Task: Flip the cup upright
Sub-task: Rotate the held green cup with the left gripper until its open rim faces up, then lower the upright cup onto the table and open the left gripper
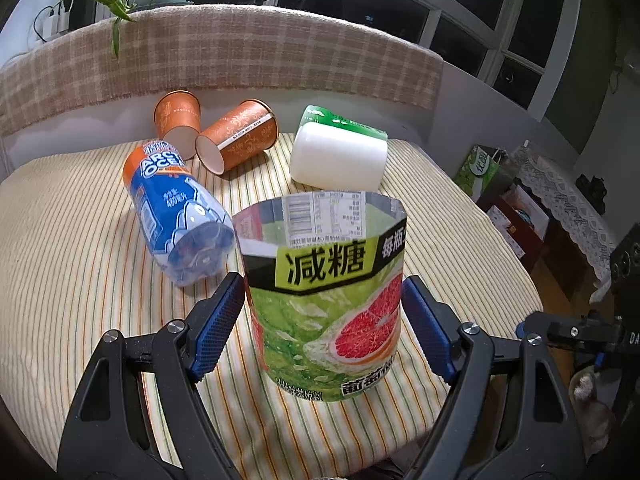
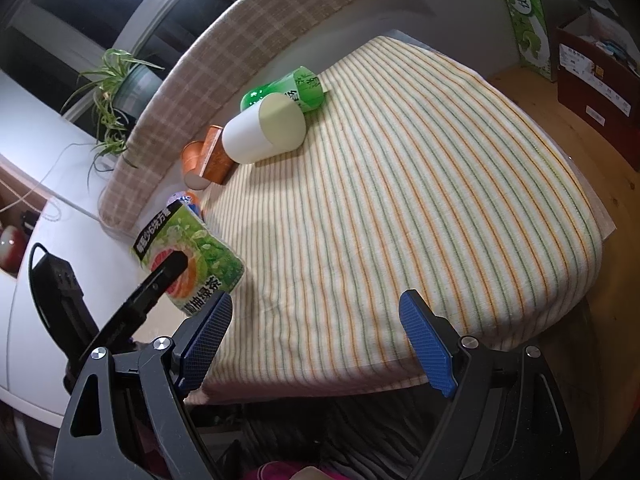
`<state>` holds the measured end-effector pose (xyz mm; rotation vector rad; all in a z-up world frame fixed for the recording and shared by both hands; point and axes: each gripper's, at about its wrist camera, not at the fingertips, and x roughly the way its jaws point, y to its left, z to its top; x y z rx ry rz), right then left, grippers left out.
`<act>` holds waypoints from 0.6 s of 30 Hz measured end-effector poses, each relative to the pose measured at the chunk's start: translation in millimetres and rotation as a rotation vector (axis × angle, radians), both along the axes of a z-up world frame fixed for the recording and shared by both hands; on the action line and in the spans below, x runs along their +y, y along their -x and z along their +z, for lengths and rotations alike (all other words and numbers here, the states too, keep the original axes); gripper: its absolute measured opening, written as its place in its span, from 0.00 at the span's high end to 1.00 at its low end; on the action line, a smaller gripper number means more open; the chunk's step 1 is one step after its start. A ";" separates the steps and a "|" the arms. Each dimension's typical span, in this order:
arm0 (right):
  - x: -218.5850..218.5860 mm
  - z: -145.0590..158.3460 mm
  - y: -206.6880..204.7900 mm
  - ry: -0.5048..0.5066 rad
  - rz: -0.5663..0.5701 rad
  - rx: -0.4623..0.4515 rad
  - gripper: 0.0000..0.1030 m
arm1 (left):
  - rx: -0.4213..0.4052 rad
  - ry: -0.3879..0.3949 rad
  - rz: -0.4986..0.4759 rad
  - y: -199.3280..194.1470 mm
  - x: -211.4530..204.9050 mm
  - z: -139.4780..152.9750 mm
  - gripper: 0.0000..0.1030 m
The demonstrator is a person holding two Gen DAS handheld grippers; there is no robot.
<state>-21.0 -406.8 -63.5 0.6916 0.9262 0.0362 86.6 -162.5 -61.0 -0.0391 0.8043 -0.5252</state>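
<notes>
A green cup with a grapefruit picture (image 1: pixel 326 292) stands upright on the striped cloth (image 1: pixel 80 280), its open mouth up. My left gripper (image 1: pixel 323 292) is open, its blue pads on either side of the cup, close to its walls. The same cup shows at the left of the right wrist view (image 2: pixel 196 256), with a left gripper finger (image 2: pixel 160 280) in front of it. My right gripper (image 2: pixel 316 312) is open and empty above the cloth's near edge.
Lying on their sides behind: a blue-labelled bottle cup (image 1: pixel 176 216), two orange paper cups (image 1: pixel 178 124) (image 1: pixel 238 140), a white cup (image 1: pixel 340 158) and a green cup (image 1: pixel 340 122). A plaid cushion (image 1: pixel 240 52) lines the back. Boxes (image 1: pixel 516 208) stand on the floor right.
</notes>
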 end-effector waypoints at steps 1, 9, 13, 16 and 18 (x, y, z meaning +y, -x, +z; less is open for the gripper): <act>1.1 0.4 -0.4 0.002 0.002 -0.001 0.17 | 0.000 0.001 -0.002 1.8 0.5 -0.4 0.20; 7.3 0.7 1.7 0.006 0.010 -0.004 0.17 | -0.013 -0.008 -0.036 16.9 -3.5 -2.7 0.20; 8.6 0.8 4.5 0.009 0.008 -0.005 0.17 | 0.012 0.001 -0.049 17.9 -5.4 -5.8 0.19; 8.2 1.3 6.9 0.010 0.006 -0.007 0.17 | 0.029 0.005 -0.057 18.4 -6.5 -7.6 0.19; 8.1 1.9 8.2 0.013 0.004 -0.010 0.17 | 0.039 0.011 -0.064 19.7 -6.4 -8.2 0.18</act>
